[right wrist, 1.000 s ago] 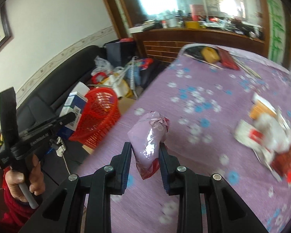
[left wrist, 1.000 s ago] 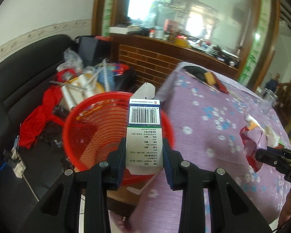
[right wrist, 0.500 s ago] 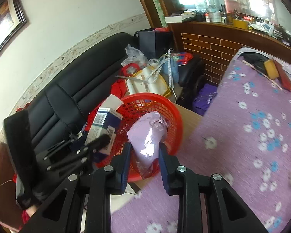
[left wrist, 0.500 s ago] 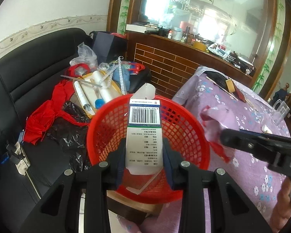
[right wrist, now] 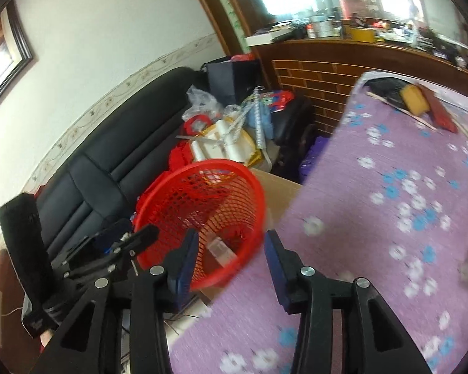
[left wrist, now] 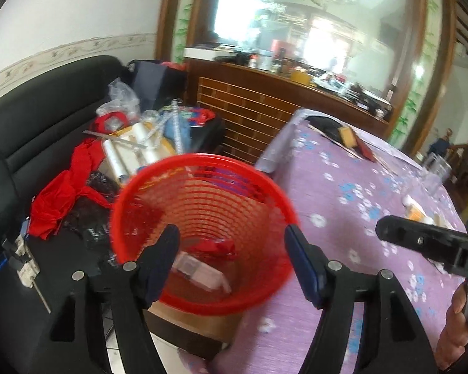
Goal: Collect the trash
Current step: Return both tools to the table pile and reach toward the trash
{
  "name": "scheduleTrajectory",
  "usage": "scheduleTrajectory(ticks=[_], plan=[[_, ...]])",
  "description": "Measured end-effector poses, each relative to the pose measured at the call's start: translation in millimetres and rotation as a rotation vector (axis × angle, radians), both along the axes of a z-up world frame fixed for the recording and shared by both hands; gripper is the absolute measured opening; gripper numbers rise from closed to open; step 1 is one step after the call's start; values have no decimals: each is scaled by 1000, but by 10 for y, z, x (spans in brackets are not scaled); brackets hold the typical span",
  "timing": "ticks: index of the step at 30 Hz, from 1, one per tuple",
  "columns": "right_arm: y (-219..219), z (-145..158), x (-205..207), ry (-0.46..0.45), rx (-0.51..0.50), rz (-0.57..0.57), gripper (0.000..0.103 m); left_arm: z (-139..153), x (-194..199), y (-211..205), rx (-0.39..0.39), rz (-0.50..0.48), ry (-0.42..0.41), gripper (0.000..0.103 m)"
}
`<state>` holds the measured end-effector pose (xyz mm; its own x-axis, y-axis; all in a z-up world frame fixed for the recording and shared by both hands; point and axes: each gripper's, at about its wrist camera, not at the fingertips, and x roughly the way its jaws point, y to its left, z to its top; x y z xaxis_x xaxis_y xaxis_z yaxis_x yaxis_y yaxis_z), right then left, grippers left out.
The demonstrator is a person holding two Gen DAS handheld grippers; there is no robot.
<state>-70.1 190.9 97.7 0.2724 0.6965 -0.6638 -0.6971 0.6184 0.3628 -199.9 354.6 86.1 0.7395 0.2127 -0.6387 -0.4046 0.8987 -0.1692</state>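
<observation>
A red mesh basket [left wrist: 202,159] stands beside the purple flowered table [left wrist: 358,205]. My left gripper [left wrist: 231,233] hangs over its mouth, jaws opening and nothing between them. At the bottom of the basket lie a pale carton [left wrist: 199,272] and a red wrapper [left wrist: 218,246]. In the right wrist view my right gripper [right wrist: 231,237] sits at the near rim of the basket [right wrist: 202,165], jaws also opening and empty. The carton [right wrist: 220,251] shows through the mesh. The left gripper [right wrist: 118,243] appears just left of the basket. More wrappers [left wrist: 416,210] lie on the table's right side.
A black sofa [left wrist: 31,124] on the left carries red cloth, plastic bags and rolls [left wrist: 134,143]. The basket rests on a cardboard box [right wrist: 280,190]. Behind it is a brick-fronted wooden counter [left wrist: 252,115]. Dark items and a yellow block [right wrist: 413,99] lie at the table's far end.
My left gripper opened and let go of the barcode carton, which now lies in the basket. My right gripper opened too, and the pink bag is gone from between its fingers.
</observation>
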Motion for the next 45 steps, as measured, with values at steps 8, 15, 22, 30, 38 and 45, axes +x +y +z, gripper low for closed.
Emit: scheduleTrajectory(ticks=[8,15,22,30,38,45], plan=[[-942,-125,-134,16,-7,-115,48,-83,255,-838,33,-167,31,71],[-1945,-186,-134,22,20,-277,51,-70,495,-1626,94,-327,57,72],[-2944,-167,57,-44,-18,-560,56,-13,658,-2208,153,-430,57,74],[-3448,-290,536,9,-42,-721,56,63,943,-2502,137,-487,58,74],[-3256,-596,745,68,-83,-641,46,81,1093,-2597,133,-504,53,75],[-3190,-562,280,45,4,-457,42,20,1187,-2748,137,-551,55,77]])
